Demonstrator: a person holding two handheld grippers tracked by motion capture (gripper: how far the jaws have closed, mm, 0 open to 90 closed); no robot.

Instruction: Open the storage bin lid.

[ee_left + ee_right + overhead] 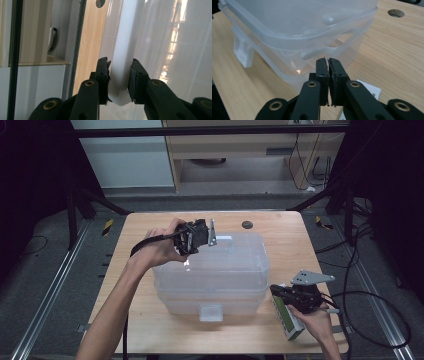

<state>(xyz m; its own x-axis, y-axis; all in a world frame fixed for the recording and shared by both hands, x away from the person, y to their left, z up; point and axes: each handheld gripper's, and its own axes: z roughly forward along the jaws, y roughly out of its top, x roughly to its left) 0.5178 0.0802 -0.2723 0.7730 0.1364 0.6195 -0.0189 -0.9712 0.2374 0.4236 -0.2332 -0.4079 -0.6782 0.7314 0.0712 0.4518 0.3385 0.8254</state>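
A clear plastic storage box (215,270) with its lid on stands in the middle of the wooden table (145,320). My left gripper (217,241) is at the box's far side, turned on its side. In the left gripper view, the left gripper (120,65) is shut on the white far latch (122,45), a pad pressing each face. My right gripper (275,291) hovers by the box's near right corner. In the right gripper view, the right gripper (328,60) is shut on nothing, its tips just short of the box wall (317,65).
A second white latch (210,312) hangs on the box's near side. A green and white oblong item (289,319) lies under my right hand, near the table's front right edge. A round hole (247,224) sits in the table behind the box. Cables trail off to the right.
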